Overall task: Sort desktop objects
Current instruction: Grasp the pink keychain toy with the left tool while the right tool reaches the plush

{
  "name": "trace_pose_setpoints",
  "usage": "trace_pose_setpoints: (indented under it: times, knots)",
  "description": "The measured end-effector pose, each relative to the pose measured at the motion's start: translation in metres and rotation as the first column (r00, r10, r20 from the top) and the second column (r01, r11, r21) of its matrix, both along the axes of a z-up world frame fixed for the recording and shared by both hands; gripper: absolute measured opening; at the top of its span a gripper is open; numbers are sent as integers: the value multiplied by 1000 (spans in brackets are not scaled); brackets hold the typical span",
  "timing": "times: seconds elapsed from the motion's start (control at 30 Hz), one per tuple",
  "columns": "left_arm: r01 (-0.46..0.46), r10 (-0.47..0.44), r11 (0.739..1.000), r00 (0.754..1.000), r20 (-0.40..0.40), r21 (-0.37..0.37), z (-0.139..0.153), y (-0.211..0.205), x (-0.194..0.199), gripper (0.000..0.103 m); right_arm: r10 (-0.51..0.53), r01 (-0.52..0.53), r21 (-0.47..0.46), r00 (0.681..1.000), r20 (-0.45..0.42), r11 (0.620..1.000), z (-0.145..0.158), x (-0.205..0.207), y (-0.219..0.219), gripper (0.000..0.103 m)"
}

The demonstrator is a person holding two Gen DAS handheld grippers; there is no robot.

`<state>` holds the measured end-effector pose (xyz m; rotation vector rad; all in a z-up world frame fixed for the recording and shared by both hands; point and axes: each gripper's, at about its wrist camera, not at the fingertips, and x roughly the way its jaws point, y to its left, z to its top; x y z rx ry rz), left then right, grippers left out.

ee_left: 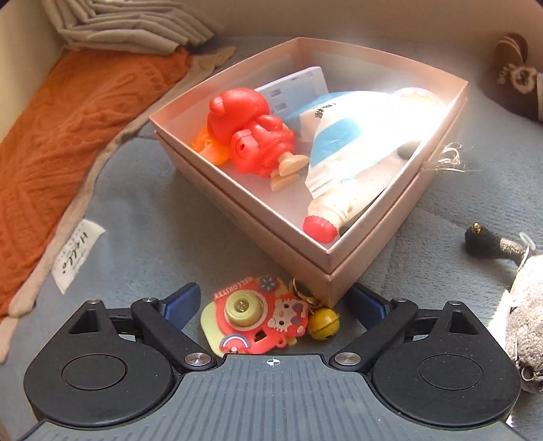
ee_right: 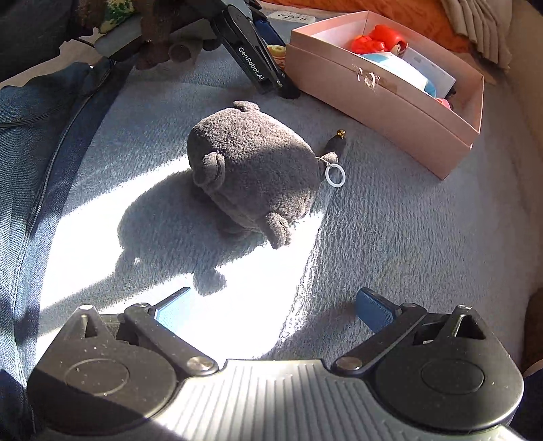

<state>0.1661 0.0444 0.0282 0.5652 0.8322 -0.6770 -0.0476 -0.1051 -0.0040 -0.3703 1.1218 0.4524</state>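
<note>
A pink cardboard box [ee_left: 342,268] sits on a grey-blue blanket and holds a red toy figure [ee_left: 254,132], a white tube with a red cap [ee_left: 339,190] and a white card [ee_left: 298,84]. A red Hello Kitty camera keychain [ee_left: 254,319] with a yellow bell [ee_left: 323,320] lies in front of the box, between the open fingers of my left gripper [ee_left: 275,305]. A grey plush toy [ee_right: 251,173] with a white ring [ee_right: 335,174] lies ahead of my open, empty right gripper [ee_right: 275,305]. The box [ee_right: 390,101] and the left gripper's arm [ee_right: 251,64] show at the top of the right wrist view.
An orange knitted blanket [ee_left: 68,142] and folded grey cloth [ee_left: 135,27] lie left of the box. A striped plush [ee_left: 516,74] sits at the far right. A small black item with a gold tip [ee_left: 482,241] lies by the grey plush [ee_left: 526,322]. Frayed string [ee_left: 444,159] hangs on the box.
</note>
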Motion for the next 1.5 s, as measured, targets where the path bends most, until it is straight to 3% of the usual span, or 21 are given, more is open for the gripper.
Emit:
trace_pose_setpoints:
  times: [0.03, 0.17, 0.3, 0.37, 0.4, 0.5, 0.57, 0.6, 0.63, 0.73, 0.8, 0.93, 1.03, 1.1, 1.23, 1.3, 1.4, 1.43, 1.5]
  knots:
    - [-9, 9, 1000, 1000, -1, -17, 1, 3, -5, 88, -3, 3, 7, 1000, -5, 1000, 0, 0, -1, 101]
    - [-40, 39, 999, 999, -24, -19, 3, 14, -37, 88, -8, 8, 19, 1000, 1, 1000, 0, -1, -1, 101]
    - [-114, 103, 989, 987, -120, -91, 7, 21, -73, 89, -1, 1, 9, 999, 38, 1000, 1, -6, -1, 101]
    - [-69, 60, 995, 993, -104, -79, 13, 10, -90, 90, -13, 13, -10, 998, 58, 1000, -2, -8, -1, 101]
    - [-82, 75, 993, 993, -86, -80, 17, 5, -96, 90, -23, 24, -19, 998, 64, 1000, -3, -8, -1, 101]
    - [-144, 125, 980, 983, -136, -140, 29, -6, -104, 92, -83, 84, -5, 995, 59, 996, -8, -6, -7, 103]
    - [-274, 244, 949, 952, -185, -156, 32, -9, -102, 94, -113, 113, 3, 993, 41, 994, -12, -6, -8, 103]
    - [-356, 323, 923, 924, -205, -150, 31, -10, -99, 94, -119, 119, 1, 992, 34, 993, -14, -5, -7, 103]
    - [-420, 388, 896, 899, -205, -143, 30, -11, -98, 95, -117, 117, -5, 993, 23, 993, -14, -3, -6, 103]
    - [-512, 491, 848, 856, -159, -136, 25, -13, -93, 95, -128, 128, -4, 992, -10, 992, -12, 2, -7, 103]
    - [-545, 529, 830, 837, -144, -120, 21, -14, -87, 90, -126, 126, -12, 992, 4, 992, -13, -1, -5, 103]
    - [-573, 560, 814, 817, -134, -94, 15, -12, -79, 62, -114, 115, -23, 993, 43, 993, -12, -9, -2, 103]
    - [-595, 580, 796, 803, -139, -115, 18, -6, -84, 62, -110, 111, -19, 993, 46, 994, -11, -10, -2, 103]
    - [-592, 574, 793, 805, -152, -142, 24, -5, -92, 60, -102, 104, -24, 993, 60, 994, -10, -13, 0, 103]
    - [-498, 451, 824, 865, -218, -270, 47, -9, -129, 59, -76, 80, -43, 993, 88, 996, -9, -19, 4, 103]
    - [-466, 406, 825, 882, -240, -320, 53, -8, -139, 60, -77, 81, -41, 993, 88, 996, -9, -20, 4, 103]
    - [-485, 445, 816, 874, -194, -315, 54, -5, -140, 60, -91, 93, -29, 993, 74, 995, -9, -19, 3, 103]
    - [-499, 475, 817, 867, -153, -290, 51, -3, -136, 63, -101, 103, -23, 993, 68, 994, -9, -19, 3, 103]
    - [-534, 514, 802, 845, -148, -266, 43, 4, -125, 71, -128, 129, -16, 990, 53, 992, -8, -18, 3, 103]
